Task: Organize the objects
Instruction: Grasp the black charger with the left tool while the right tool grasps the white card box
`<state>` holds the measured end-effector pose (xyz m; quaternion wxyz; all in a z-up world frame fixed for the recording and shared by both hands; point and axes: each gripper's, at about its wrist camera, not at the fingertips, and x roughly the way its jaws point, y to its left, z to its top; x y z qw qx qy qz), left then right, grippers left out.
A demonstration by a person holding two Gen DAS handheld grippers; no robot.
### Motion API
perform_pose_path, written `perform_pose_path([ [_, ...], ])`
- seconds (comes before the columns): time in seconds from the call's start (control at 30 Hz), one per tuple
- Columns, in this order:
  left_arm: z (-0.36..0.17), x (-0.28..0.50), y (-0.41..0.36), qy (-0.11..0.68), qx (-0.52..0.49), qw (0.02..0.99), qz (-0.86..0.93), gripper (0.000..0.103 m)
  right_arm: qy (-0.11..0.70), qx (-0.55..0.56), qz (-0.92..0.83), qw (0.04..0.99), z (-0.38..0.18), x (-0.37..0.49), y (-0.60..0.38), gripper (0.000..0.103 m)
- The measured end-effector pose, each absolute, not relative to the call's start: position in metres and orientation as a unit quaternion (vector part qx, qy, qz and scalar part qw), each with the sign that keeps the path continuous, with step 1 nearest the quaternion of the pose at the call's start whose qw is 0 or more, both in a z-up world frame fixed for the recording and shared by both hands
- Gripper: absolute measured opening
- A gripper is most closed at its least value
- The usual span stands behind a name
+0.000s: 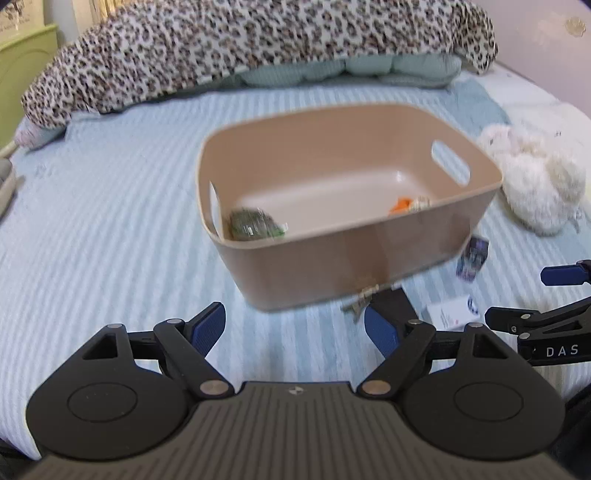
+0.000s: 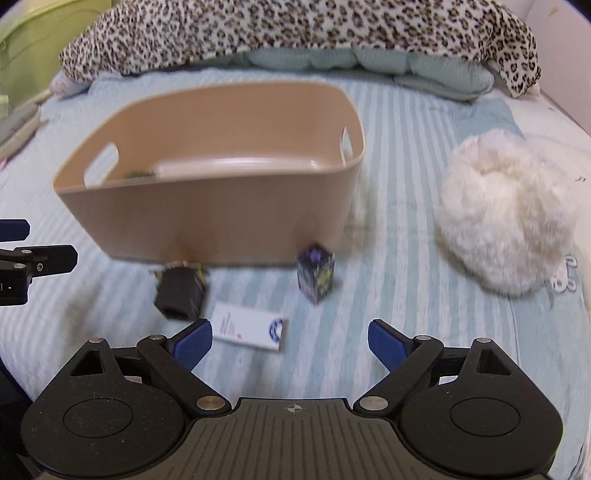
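A tan plastic bin (image 1: 369,254) (image 2: 207,218) stands on the striped bed. Inside it lie a green packet (image 1: 255,224) and an orange and white packet (image 1: 408,204). In front of the bin lie a black box (image 2: 181,293) (image 1: 393,301), a flat white box (image 2: 249,328) (image 1: 452,314) and a small upright purple box (image 2: 316,275) (image 1: 472,258). My left gripper (image 1: 295,328) is open and empty before the bin. My right gripper (image 2: 291,341) is open and empty just short of the white box; it also shows in the left wrist view (image 1: 546,306).
A fluffy white plush (image 2: 509,218) (image 1: 535,181) lies right of the bin. A leopard-print blanket (image 1: 258,44) (image 2: 295,29) over pale green pillows (image 1: 351,70) spans the back of the bed. A green cabinet (image 1: 22,70) stands at the far left.
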<state>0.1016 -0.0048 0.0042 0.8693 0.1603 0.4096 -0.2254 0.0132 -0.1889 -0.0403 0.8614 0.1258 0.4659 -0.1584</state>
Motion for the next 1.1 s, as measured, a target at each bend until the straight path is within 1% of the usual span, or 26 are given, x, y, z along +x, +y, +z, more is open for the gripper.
perform_pose_path([
  [0.07, -0.005, 0.102, -0.006, 0.421, 0.162, 0.864, -0.225, 0.083, 0.472, 0.125, -0.159, 0.858, -0.047, 0.012, -0.188, 0.094],
  [0.13, -0.015, 0.102, -0.009, 0.428, 0.161, 0.861, -0.223, 0.083, 0.476, 0.134, -0.159, 0.854, -0.055, 0.011, -0.19, 0.099],
  [0.17, -0.018, 0.102, -0.01, 0.427, 0.159, 0.862, -0.222, 0.083, 0.478, 0.14, -0.159, 0.852, -0.059, 0.011, -0.191, 0.099],
  [0.3, -0.031, 0.104, -0.018, 0.434, 0.158, 0.859, -0.223, 0.083, 0.491, 0.16, -0.161, 0.841, -0.072, 0.015, -0.195, 0.099],
  [0.53, -0.049, 0.111, -0.036, 0.445, 0.152, 0.851, -0.233, 0.083, 0.509, 0.162, -0.162, 0.83, -0.089, 0.019, -0.194, 0.1],
  [0.67, -0.054, 0.115, -0.05, 0.44, 0.145, 0.853, -0.238, 0.083, 0.515, 0.171, -0.16, 0.825, -0.097, 0.019, -0.193, 0.1],
  [0.87, -0.061, 0.122, -0.069, 0.438, 0.137, 0.853, -0.25, 0.083, 0.514, 0.173, -0.162, 0.824, -0.1, 0.02, -0.194, 0.102],
  [1.03, -0.07, 0.13, -0.074, 0.462, 0.107, 0.843, -0.254, 0.083, 0.514, 0.174, -0.165, 0.824, -0.101, 0.022, -0.195, 0.103],
  [1.1, -0.075, 0.133, -0.076, 0.467, 0.116, 0.841, -0.248, 0.083, 0.514, 0.173, -0.166, 0.824, -0.101, 0.023, -0.195, 0.103],
])
